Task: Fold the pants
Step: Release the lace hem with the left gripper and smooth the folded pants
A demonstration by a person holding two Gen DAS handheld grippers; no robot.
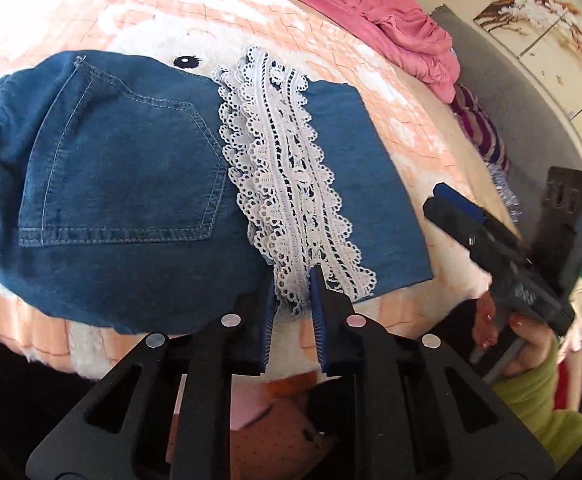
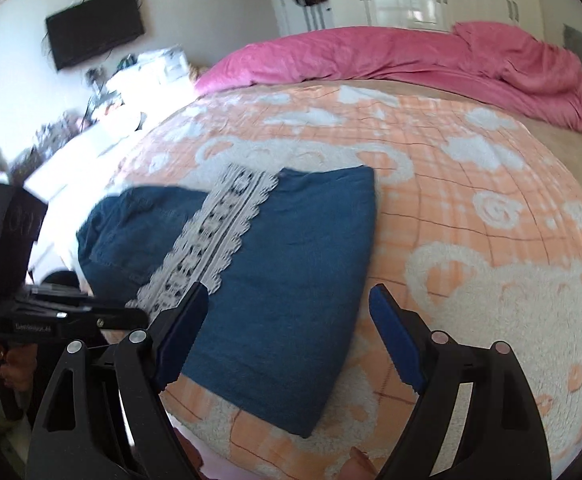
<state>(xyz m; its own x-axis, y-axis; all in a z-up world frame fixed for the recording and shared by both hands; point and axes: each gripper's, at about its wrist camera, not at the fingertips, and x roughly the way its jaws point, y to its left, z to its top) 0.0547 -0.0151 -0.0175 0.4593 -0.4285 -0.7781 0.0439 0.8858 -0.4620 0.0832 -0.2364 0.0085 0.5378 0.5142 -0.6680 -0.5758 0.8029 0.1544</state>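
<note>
Two tongs: left tongs pinching the folded denim pants' lace trim; right tongs spread

Pants left end motion-blurred; dresser clutter indistinct.

No text can be read: a small white label on the left gripper, lower left of the right wrist view, is blurred.
</note>
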